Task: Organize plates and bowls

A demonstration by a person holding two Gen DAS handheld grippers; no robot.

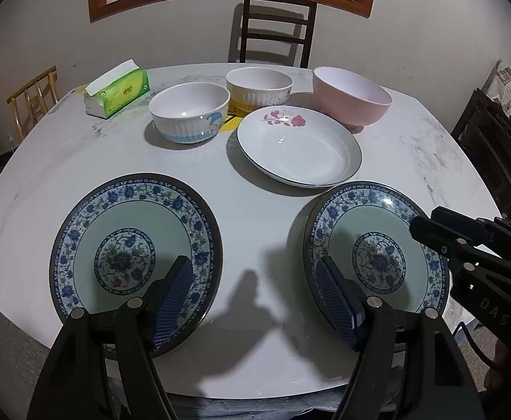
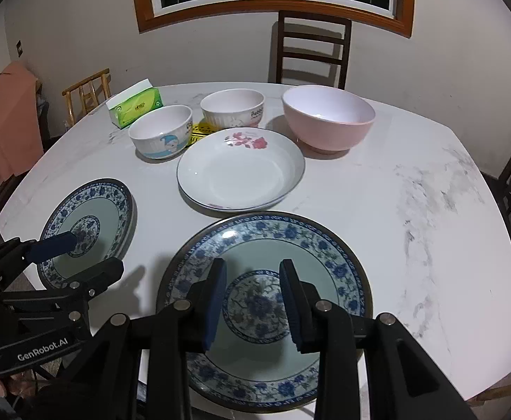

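On the white marble-patterned round table [image 2: 378,210], six pieces of crockery lie apart. Two blue-and-white floral porcelain plates sit at the near edge: the left floral plate [image 1: 134,262] and the right floral plate [image 2: 266,301]. Behind them lies a white shallow plate with a pink rose print [image 2: 240,168]. At the far side stand a white ribbed bowl with a blue cartoon figure [image 2: 160,132], a white ribbed bowl with printed lettering [image 2: 232,108], and a plain pink bowl [image 2: 328,117]. A green tissue pack [image 2: 134,107] lies at the far left.

The left gripper [image 1: 255,304] hangs above the bare table between the two floral plates, jaws standing wide and empty. The right gripper [image 2: 253,304] hangs over the centre of the right floral plate, jaws narrowly parted with nothing between them; no pad touches the plate.

Judged step: approach for the first pick-up, probably stacking one floral plate on its twin.

Procedure, recommended:
1. Move the right gripper to the near rim of the right floral plate; the flat centre offers no grip.
2. Place one finger above and one below the rim, then close firmly; glazed porcelain is likely to slip.
3. Lift level, clear the rim of the rose-print plate, and lower centred onto the left floral plate.
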